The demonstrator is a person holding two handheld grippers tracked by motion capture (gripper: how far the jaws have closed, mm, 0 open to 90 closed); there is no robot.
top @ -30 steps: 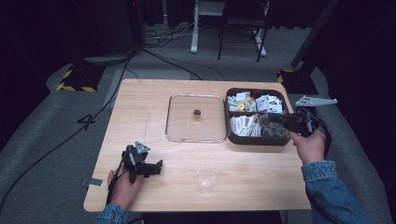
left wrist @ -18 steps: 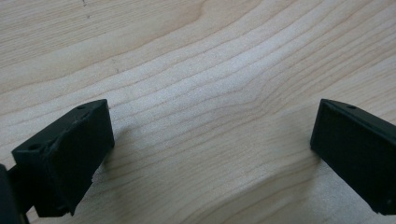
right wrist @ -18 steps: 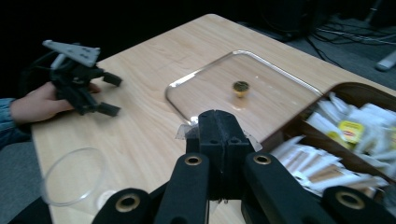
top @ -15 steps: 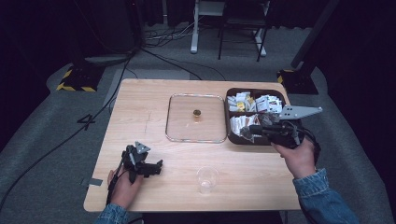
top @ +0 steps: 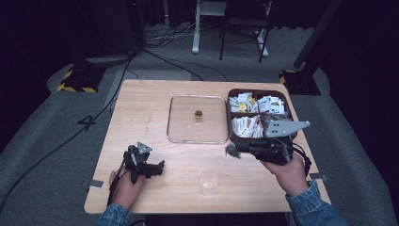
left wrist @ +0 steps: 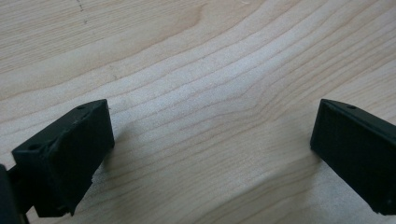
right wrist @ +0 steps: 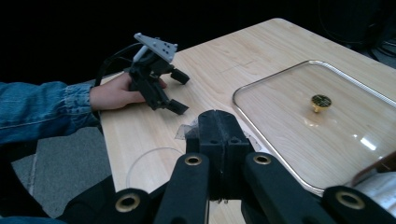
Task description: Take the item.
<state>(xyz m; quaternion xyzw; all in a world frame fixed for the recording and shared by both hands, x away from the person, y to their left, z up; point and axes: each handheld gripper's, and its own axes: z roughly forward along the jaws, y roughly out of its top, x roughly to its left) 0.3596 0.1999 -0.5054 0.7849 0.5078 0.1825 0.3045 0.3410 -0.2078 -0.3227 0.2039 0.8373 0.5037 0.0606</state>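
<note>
Right gripper [top: 235,149] carrying a small dark packet [top: 231,150] from the sachet box [top: 282,101] toward the plastic cup [top: 208,180].
Its jaws are clenched on the packet, held just off the box's near-left corner, above the worktop [top: 141,108]; next move likely calls for travelling to the cup, well apart, and releasing over it. Left gripper [top: 157,168] rests on bare wood, jaws released, gripping nothing. Glass lid [top: 197,136] lies flat mid-worktop. Pale wood worktop, grey carpet, dark room, floor cables.

A glass lid [top: 196,119] lies left of the box [top: 283,114], a cup [top: 208,180] on the table [top: 141,108] before them.
</note>
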